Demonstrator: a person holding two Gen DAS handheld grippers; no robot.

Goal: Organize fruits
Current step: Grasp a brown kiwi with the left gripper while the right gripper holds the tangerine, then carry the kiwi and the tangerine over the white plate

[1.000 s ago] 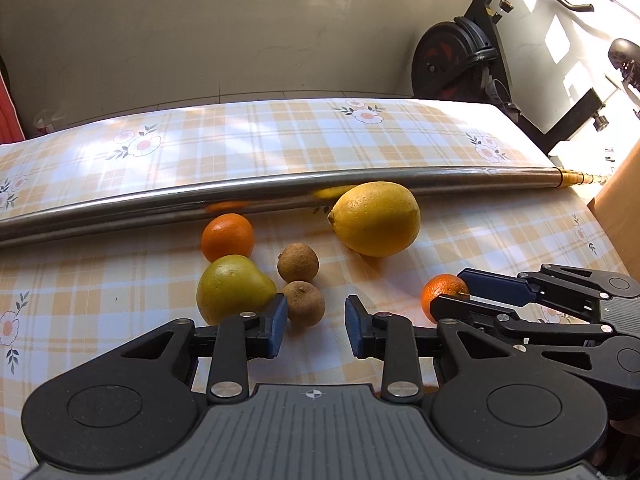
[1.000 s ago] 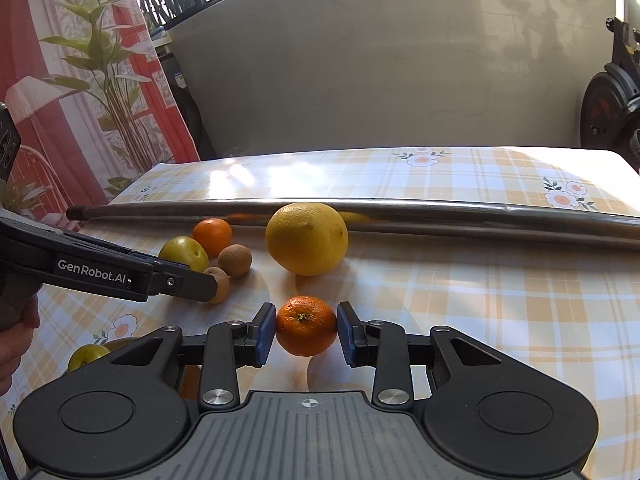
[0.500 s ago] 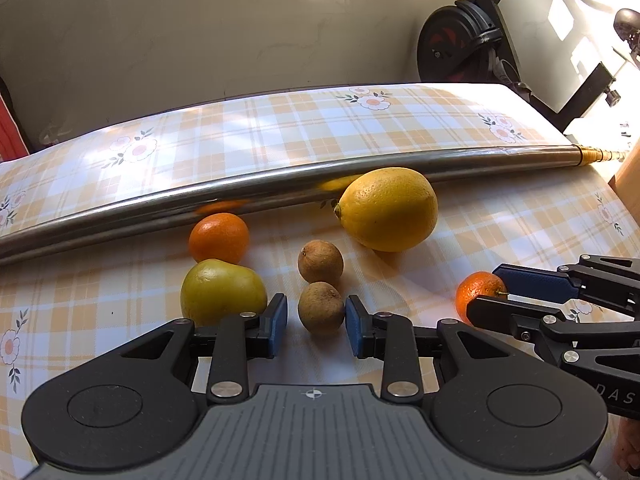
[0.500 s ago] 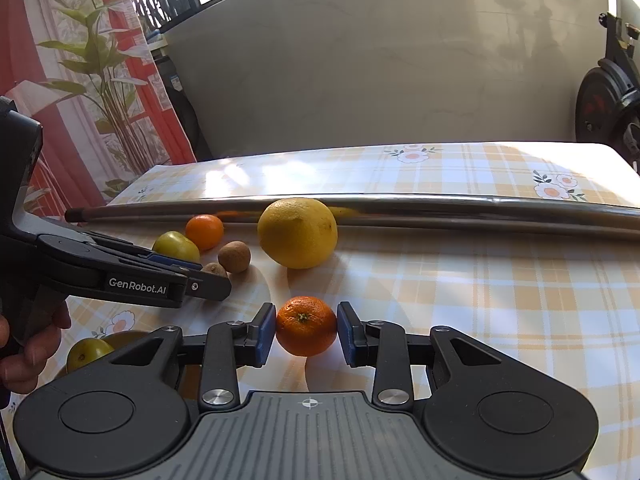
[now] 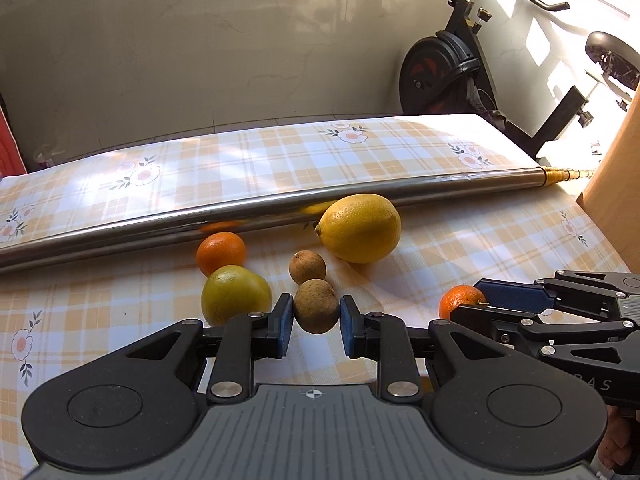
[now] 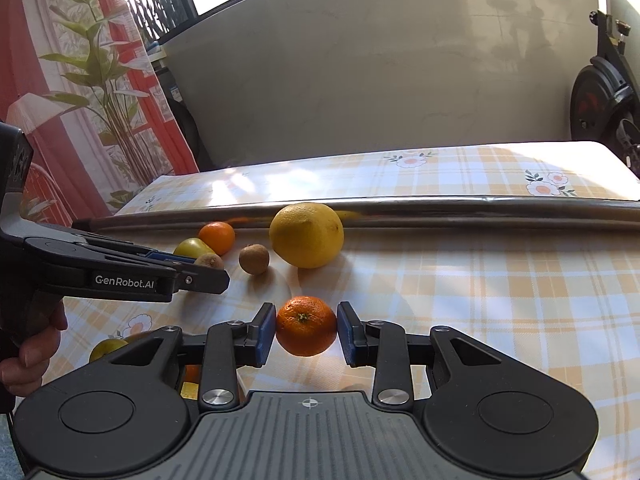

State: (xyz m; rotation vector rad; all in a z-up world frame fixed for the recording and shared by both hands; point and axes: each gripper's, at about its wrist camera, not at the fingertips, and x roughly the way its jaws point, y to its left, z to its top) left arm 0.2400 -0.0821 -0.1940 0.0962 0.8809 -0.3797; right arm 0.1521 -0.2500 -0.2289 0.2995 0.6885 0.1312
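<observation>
The plaid tablecloth with its flower print covers the whole work surface, and a long steel pole lies across it from side to side, with all the loose fruit on the near side of it. The biggest fruit, a large yellow citrus, rests just in front of the pole, apparently touching it. To its left a yellow-green fruit lies against a small orange, and two small brown fruits lie between these and the citrus: the farther brown fruit sits free, while the nearer brown fruit lies between the blue pads of the left gripper. Those jaws are about half open, bracketing the fruit closely; whether the pads already touch it cannot be told, and it appears to rest on the cloth. The right gripper is in the same posture around a mandarin, its pads right beside the skin, contact uncertain, the fruit seemingly not lifted. A further yellowish fruit peeks out at the lower left of the right wrist view, partly hidden. No bowl or tray is visible, so the destination is unclear. Judging by the scatter, the sorting looks barely started: two fruits are about to be grasped, and the rest remain to be handled.
</observation>
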